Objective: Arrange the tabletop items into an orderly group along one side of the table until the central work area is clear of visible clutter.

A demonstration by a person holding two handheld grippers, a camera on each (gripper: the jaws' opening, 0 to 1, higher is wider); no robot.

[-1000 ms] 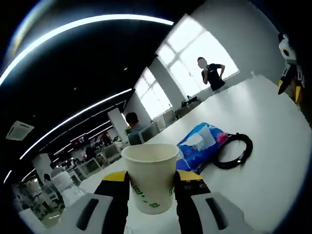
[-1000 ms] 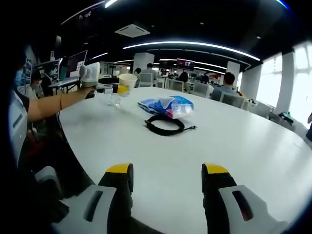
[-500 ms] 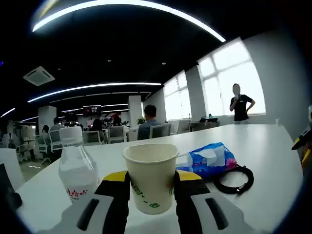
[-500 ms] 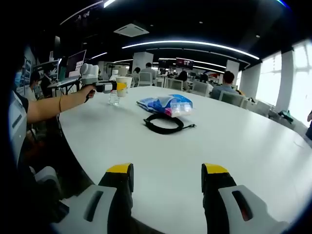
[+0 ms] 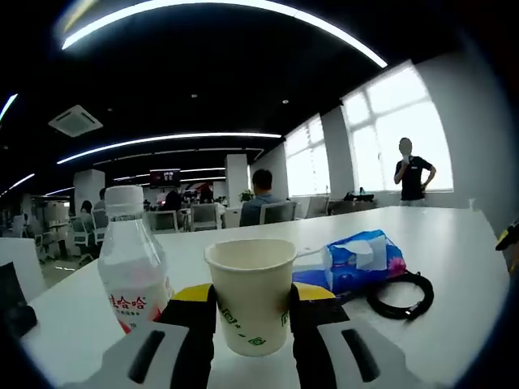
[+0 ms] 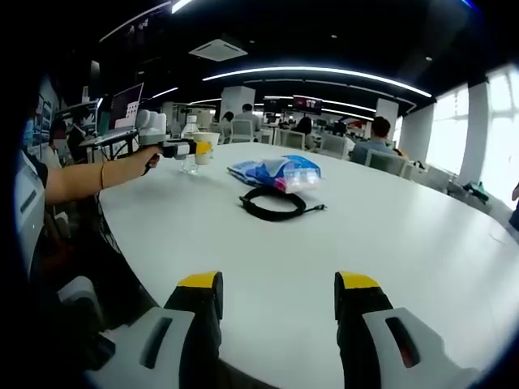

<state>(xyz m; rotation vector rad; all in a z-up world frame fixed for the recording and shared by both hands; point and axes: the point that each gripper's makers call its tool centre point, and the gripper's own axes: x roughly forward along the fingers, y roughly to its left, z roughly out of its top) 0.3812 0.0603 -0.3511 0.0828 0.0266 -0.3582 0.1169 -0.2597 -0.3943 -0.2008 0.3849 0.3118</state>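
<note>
Gripping a paper cup (image 5: 250,292) between its jaws, the left gripper (image 5: 251,324) holds it just beside a water bottle (image 5: 131,263) on the white table (image 5: 454,267). The right gripper view adds the tissue pack (image 6: 276,173) touching the black cable (image 6: 276,204) mid-table, the right gripper (image 6: 276,304) spread wide with nothing between

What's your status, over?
Left gripper shut on paper cup, beside water bottle. Right gripper open, empty. Tissue pack and cable mid-table.

Pretty clearly an open-plan office: rows of desks (image 6: 340,146) with chairs (image 5: 276,212), monitors (image 6: 128,101), strip lights (image 6: 324,74), big windows (image 5: 381,134).
</note>
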